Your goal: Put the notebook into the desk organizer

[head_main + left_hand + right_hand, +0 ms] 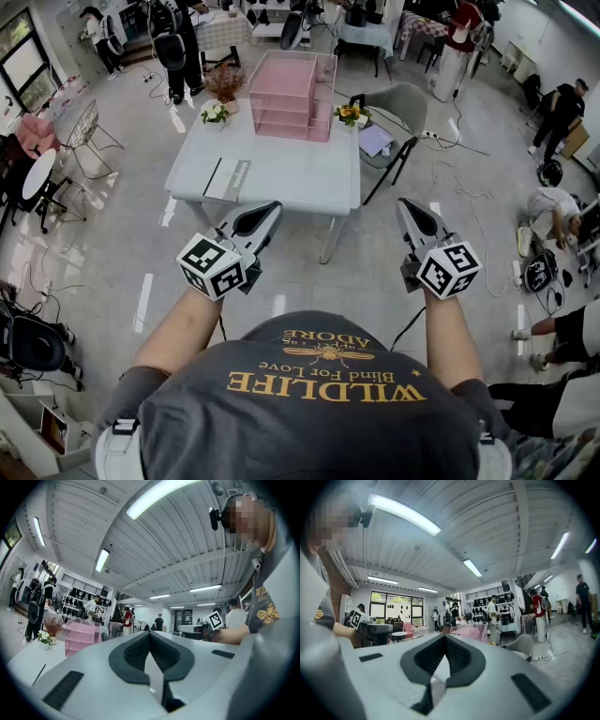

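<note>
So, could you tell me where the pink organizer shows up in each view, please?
Head view: organizer top centre, at the far edge of the table.
Left gripper view: organizer at left, mid-height.
Right gripper view: organizer at centre, small and pale.
Shared landmark: the white table under it, lower left in the left gripper view, hidden in the right one.

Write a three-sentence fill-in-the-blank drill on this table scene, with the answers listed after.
1. The flat grey notebook lies on the white table, outside the ____ plastic desk organizer.
2. The left hand-held gripper, held short of the table, has its jaws ____.
3. The right hand-held gripper is shut with ____ between its jaws.

Missing words: pink; shut; nothing.
</note>
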